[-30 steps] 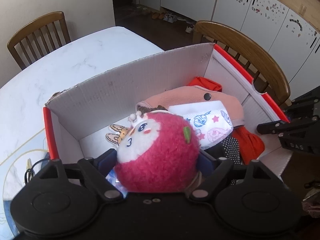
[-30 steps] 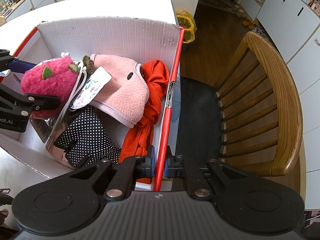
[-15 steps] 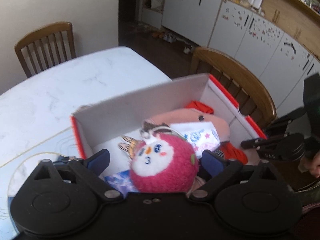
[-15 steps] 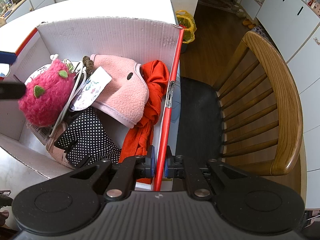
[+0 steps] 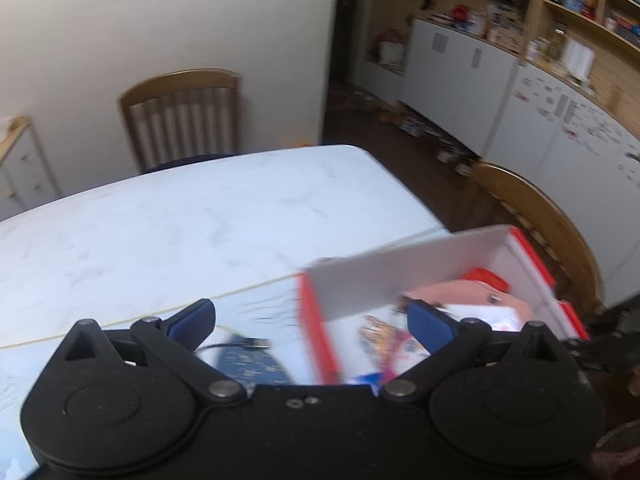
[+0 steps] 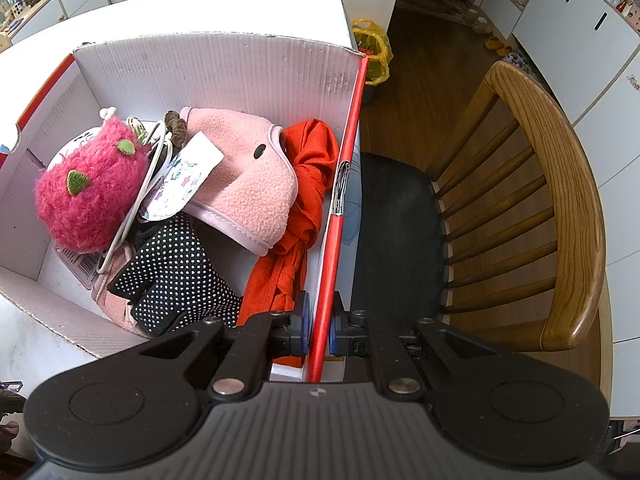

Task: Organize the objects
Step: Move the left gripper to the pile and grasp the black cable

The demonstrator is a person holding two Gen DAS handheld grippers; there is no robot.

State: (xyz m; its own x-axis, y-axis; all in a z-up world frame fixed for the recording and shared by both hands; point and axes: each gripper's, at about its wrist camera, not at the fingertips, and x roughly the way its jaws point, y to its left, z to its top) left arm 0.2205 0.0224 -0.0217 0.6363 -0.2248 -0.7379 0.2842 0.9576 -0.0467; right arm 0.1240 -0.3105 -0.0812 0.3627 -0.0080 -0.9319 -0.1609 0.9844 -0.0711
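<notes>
While the right gripper is clenched on the box wall, lower centre, and the left gripper is released, having just been opening with nothing between the fingers, the box could be tipped if tugged.

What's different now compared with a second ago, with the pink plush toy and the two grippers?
The left gripper has let go of the pink plush toy; its jaws have just been opening, nothing is between them, and it has drawn up and back from the box. The toy now lies in the box beside the pink fleece. The right gripper stays clamped on the box's red-edged wall.
</notes>
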